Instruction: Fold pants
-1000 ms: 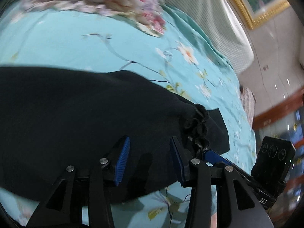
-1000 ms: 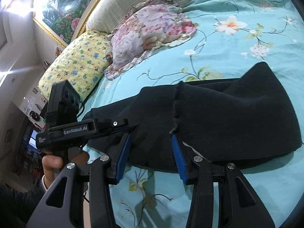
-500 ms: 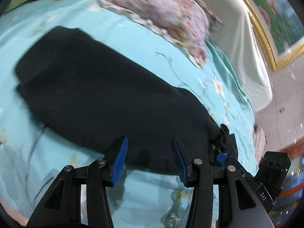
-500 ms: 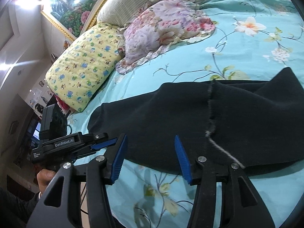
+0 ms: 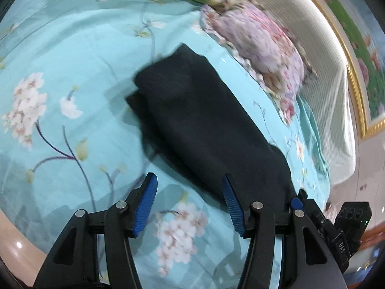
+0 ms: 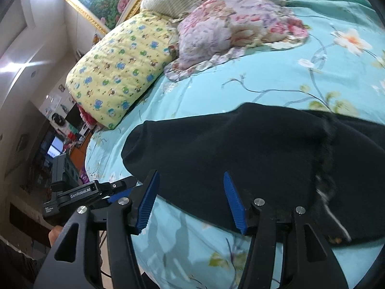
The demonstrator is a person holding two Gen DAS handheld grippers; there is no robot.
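1. pants point(image 5: 204, 120), black, lie folded in a long band on the turquoise floral bedsheet point(image 5: 72, 72), running from near the pillows toward the bed edge.
2. left gripper point(image 5: 190, 202) jaws wide apart, nothing between them; right blue pad overlaps the pants' near edge in view, contact unclear.
3. right gripper point(image 6: 190, 200) jaws wide apart, empty, pads above the pants point(image 6: 240, 151) near edge.
4. yellow pillow point(image 6: 120, 72) and pink floral pillow point(image 6: 235, 29) sit beyond the pants, apart from them.
5. left view is motion-blurred.

Bright indoor light, ceiling glare upper left, motion blur, fisheye-warped edges.
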